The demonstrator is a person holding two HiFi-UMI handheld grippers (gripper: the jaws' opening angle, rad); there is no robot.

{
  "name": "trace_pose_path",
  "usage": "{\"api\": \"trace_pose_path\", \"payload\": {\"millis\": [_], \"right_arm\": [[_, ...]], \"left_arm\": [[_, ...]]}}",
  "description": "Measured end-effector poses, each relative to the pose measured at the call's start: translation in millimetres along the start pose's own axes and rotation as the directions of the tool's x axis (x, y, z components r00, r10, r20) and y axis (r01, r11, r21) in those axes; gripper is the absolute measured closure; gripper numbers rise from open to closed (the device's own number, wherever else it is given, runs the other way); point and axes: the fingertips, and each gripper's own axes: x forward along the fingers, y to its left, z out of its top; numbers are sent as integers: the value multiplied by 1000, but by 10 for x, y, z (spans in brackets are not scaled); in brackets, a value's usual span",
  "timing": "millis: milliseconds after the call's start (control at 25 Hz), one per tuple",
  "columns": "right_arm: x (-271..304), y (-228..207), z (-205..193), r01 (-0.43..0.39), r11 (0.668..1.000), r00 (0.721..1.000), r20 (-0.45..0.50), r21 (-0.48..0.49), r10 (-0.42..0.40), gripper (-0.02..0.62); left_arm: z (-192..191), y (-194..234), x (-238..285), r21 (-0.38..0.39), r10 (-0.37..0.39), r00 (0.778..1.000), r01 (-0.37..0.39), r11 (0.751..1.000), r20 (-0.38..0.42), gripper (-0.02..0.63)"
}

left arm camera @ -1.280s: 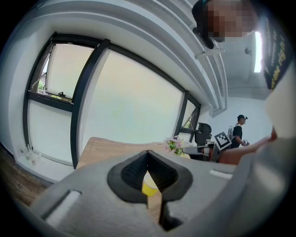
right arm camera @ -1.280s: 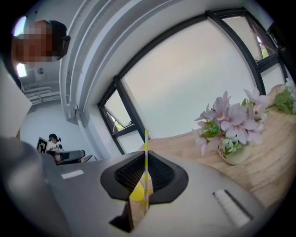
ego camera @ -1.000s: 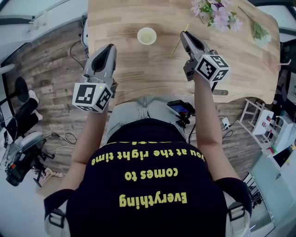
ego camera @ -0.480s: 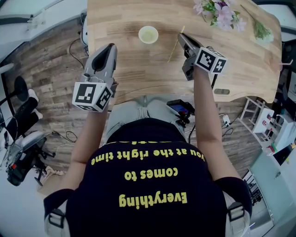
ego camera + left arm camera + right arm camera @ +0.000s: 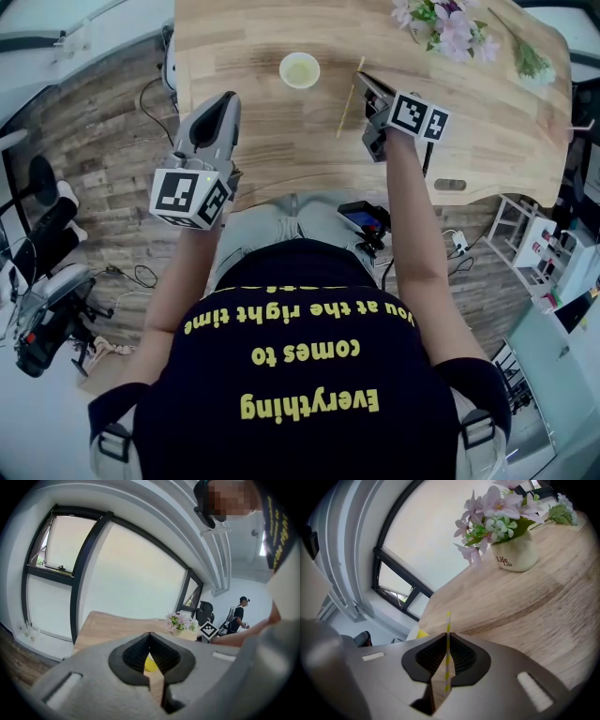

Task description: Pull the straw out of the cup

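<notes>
Jaws of the right gripper (image 5: 447, 641) are clamped on the striped straw (image 5: 448, 625), evidently already out of the cup (image 5: 299, 70) beyond them; the left gripper (image 5: 150, 637) is closed on nothing, idle.

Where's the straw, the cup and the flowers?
straw (image 5: 350, 97), head view, the middle of its length.
cup (image 5: 299, 71), head view, its bare inside.
flowers (image 5: 497, 506), right gripper view, the pink petals.

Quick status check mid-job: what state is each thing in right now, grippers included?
right gripper: shut on straw.
left gripper: shut, empty.
cup: upright on the table, nothing sticking out.
straw: out of the cup, pinched between the right jaws.
flower pot: upright.
</notes>
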Motion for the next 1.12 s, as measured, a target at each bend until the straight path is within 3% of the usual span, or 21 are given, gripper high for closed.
{"api": "trace_pose_path", "payload": {"millis": [160, 1120], "right_arm": [[52, -65, -47, 1, 999, 1000, 0, 42, -1, 565], [151, -210, -205, 86, 996, 996, -12, -17, -86, 546]], "left_arm": [[7, 9, 3, 0, 6, 1000, -6, 1000, 3, 604], [-13, -4, -73, -4, 37, 999, -37, 999, 5, 604]]}}
